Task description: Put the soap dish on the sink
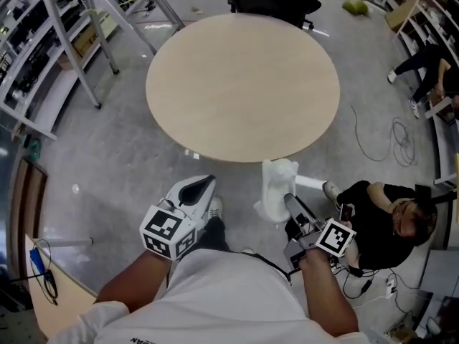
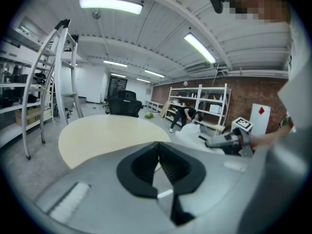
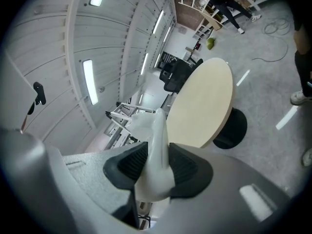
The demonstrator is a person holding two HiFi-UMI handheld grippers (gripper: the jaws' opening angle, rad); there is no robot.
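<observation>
Two grippers are being held out near a round, smooth, pale wooden table (image 1: 242, 84). On the left, the grey left gripper (image 1: 201, 187) is holding its black ribbed pads (image 2: 146, 167) pressed together, with nothing between them. On the right, the right gripper (image 1: 289, 201) is pinching the white, shiny, curvy soap dish (image 1: 276, 186). The dish is sticking up in the air just beside the table's edge, above the grey floor (image 1: 107, 156).

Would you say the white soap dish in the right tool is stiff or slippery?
Probably stiff: the soap dish holds its shape, gripped edge-on by the right tool. Possibly slippery, since its surface looks smooth. Likely light, as a thin edge grip carries it.
</observation>
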